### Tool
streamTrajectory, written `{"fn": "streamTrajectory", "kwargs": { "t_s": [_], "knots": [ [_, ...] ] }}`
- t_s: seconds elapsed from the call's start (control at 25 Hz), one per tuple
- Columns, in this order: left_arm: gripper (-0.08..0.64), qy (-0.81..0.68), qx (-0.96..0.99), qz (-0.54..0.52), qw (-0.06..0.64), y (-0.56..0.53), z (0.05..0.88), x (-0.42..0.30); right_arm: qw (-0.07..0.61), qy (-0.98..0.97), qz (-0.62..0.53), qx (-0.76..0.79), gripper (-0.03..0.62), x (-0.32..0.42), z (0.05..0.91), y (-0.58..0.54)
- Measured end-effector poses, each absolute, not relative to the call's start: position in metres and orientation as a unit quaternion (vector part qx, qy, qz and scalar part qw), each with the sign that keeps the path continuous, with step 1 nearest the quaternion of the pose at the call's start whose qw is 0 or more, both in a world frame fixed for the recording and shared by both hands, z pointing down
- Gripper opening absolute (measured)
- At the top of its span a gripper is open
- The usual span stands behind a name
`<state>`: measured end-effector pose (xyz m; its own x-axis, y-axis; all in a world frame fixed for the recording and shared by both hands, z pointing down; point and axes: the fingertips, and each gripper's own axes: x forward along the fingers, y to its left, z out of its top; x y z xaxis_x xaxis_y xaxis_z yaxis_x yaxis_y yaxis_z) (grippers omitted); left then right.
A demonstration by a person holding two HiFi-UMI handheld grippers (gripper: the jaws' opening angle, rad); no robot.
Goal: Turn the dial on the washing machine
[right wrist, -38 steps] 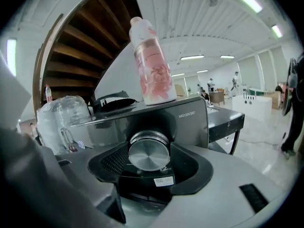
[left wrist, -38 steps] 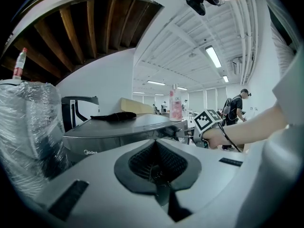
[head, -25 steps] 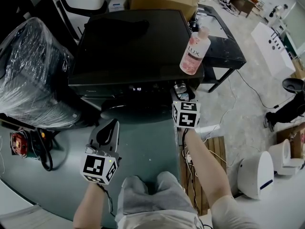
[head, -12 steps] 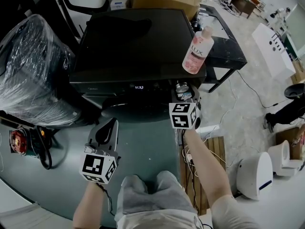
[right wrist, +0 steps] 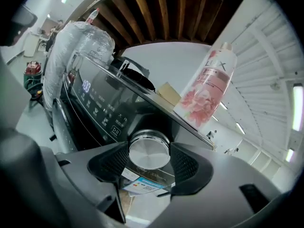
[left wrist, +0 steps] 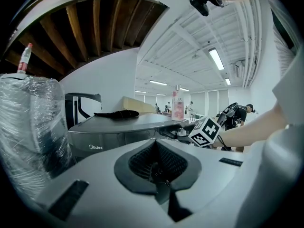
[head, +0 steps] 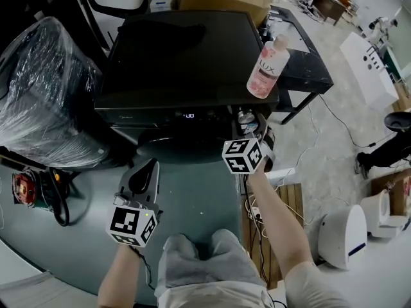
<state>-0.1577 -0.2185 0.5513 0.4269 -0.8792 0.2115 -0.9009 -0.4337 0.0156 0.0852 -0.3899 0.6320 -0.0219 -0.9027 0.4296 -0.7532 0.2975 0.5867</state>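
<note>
The washing machine (head: 173,63) stands black and low in front of the person, with its control panel facing them. To its left is a big bundle wrapped in clear plastic (head: 45,88). A pink bottle (head: 266,66) stands upright on the machine's top at the front right corner. The left gripper (head: 149,169) is held apart from the machine, below the panel, its jaws together with nothing between them. The right gripper (head: 253,126) reaches to the right end of the panel, tilted to one side. Its jaws are clamped on the round silver dial (right wrist: 149,152), one pad on each side. Lit digits (right wrist: 87,85) glow further left on the panel.
</note>
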Motion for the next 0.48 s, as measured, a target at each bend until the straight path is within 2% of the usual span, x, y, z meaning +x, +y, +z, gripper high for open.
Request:
{"fn": "streamTrajectory", "kwargs": {
  "t_s": [0.16,0.48],
  "knots": [
    [0.02,-0.539,0.837,0.079,0.057,-0.2163,0.5458,-0.1596,0.436,-0.677,-0.151,0.573,0.292,0.0883,0.6377,-0.3894],
    [0.02,-0.544,0.833,0.083,0.063,-0.21,0.5471,-0.1659,0.431,-0.672,-0.149,0.584,0.305,0.0881,0.6352,-0.3878]
  ]
}}
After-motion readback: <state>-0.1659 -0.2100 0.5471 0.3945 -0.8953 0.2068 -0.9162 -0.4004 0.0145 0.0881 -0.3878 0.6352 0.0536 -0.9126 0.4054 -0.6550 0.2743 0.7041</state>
